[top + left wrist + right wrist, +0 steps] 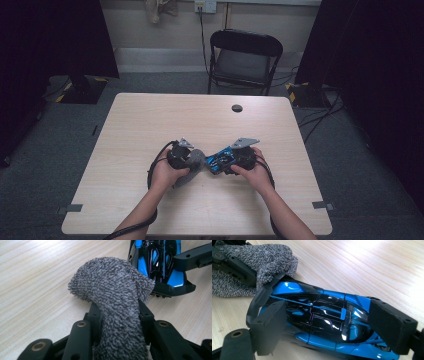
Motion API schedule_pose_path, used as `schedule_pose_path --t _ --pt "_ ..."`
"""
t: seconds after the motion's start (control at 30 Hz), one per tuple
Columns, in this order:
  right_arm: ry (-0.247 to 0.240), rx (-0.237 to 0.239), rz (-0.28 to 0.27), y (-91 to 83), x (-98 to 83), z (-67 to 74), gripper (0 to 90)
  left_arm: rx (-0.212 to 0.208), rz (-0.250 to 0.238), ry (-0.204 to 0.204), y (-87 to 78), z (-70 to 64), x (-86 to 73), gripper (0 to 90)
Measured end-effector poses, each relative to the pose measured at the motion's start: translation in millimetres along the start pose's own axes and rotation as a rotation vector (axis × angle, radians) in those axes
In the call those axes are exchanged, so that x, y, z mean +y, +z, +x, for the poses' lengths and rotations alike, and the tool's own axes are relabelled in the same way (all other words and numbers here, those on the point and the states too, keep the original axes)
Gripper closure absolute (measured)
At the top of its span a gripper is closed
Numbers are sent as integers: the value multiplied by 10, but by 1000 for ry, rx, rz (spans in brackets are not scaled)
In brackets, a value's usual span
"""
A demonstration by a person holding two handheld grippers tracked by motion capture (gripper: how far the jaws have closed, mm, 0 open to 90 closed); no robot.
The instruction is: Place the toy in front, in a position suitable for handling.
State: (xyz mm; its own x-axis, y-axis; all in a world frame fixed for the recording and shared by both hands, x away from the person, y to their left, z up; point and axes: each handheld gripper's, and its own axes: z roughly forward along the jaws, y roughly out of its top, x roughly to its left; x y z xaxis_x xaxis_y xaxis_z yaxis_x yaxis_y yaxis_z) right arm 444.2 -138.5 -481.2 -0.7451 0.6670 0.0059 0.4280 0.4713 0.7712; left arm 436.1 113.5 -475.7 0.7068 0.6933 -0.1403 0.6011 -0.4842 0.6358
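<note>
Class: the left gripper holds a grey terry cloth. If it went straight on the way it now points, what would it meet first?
Most likely the blue-and-black toy car, lying just beyond the grey terry cloth in the left gripper; the gap is hard to judge.

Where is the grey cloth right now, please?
In the high view the cloth is at the table's near middle, clamped in the left gripper, its bunched end against the toy car that the right gripper grips.

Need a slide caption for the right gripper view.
Right tool clamps a blue-and-black toy car while a grey terry cloth touches its end.
</note>
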Motion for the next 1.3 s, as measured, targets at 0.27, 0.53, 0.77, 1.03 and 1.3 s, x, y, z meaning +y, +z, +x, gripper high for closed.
schedule_pose_path --t 0.27,0.53,0.77,1.03,1.3 --pt "0 0 1 0 1 -1 154 -19 8 3 7 -30 -28 650" --pt "-1 -1 1 3 3 0 152 -36 14 6 -15 -84 -70 650" --pt "-1 1 1 3 2 -1 151 -45 21 3 -28 -102 -78 650" --pt "-1 3 -1 5 0 -10 148 -59 21 15 -41 -159 -115 650" --pt "0 4 0 8 2 -9 143 -86 30 36 -55 -249 -152 649"
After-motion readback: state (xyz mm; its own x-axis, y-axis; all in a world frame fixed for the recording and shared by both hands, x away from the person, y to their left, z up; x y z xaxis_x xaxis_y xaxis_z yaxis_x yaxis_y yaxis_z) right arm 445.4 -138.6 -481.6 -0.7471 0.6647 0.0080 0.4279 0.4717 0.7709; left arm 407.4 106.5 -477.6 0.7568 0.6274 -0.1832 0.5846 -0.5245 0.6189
